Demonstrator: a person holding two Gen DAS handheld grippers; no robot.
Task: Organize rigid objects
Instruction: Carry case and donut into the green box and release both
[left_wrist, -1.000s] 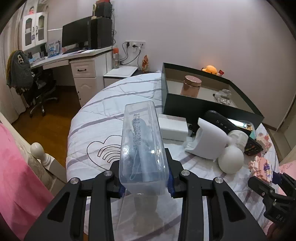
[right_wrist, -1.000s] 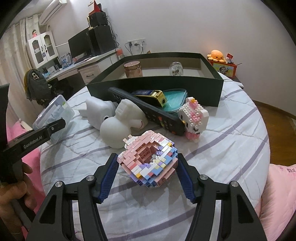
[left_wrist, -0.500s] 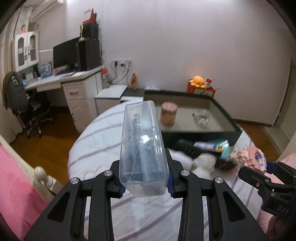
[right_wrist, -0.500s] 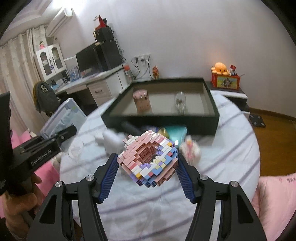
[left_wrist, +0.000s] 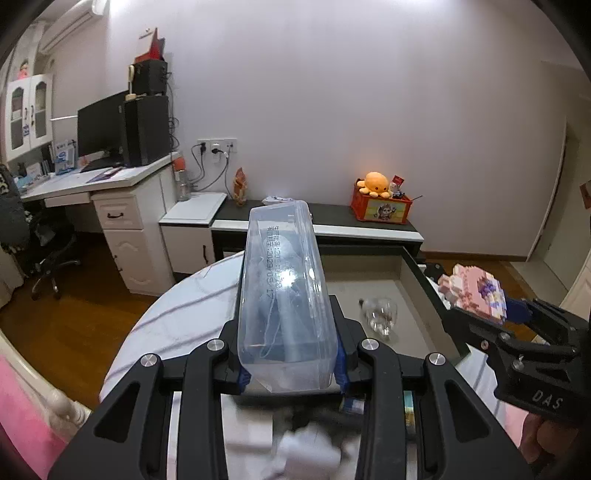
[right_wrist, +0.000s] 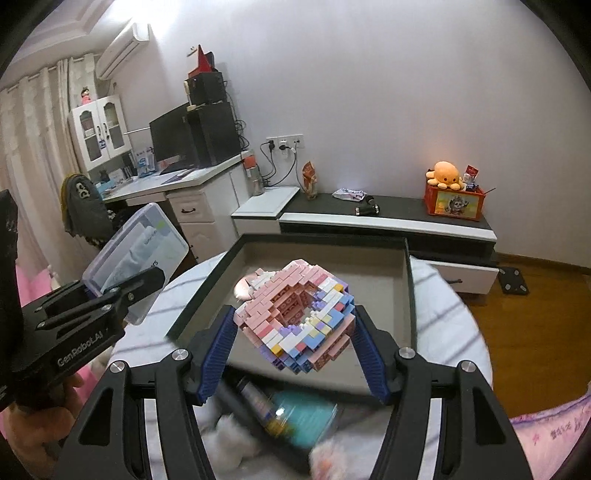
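My left gripper (left_wrist: 291, 369) is shut on a clear plastic box (left_wrist: 284, 302) and holds it high over the near edge of the black tray (left_wrist: 424, 273). The box also shows in the right wrist view (right_wrist: 140, 254). My right gripper (right_wrist: 295, 343) is shut on a pink and blue brick-built ring (right_wrist: 295, 314) and holds it above the black tray (right_wrist: 207, 291). The ring also shows in the left wrist view (left_wrist: 476, 291). A glass piece (left_wrist: 380, 314) lies inside the tray. A pink jar in the tray is mostly hidden behind the ring.
Below the grippers, blurred, lie white objects (right_wrist: 232, 435), a teal tin (right_wrist: 303, 413) and a dark remote on the striped round bed cover (right_wrist: 450, 310). A low cabinet (right_wrist: 388, 218) with an orange plush and a desk (left_wrist: 96, 184) stand by the far wall.
Both grippers have risen and moved forward with their loads, from over the loose objects to above the tray. The loose objects have slid to the bottom of both views.
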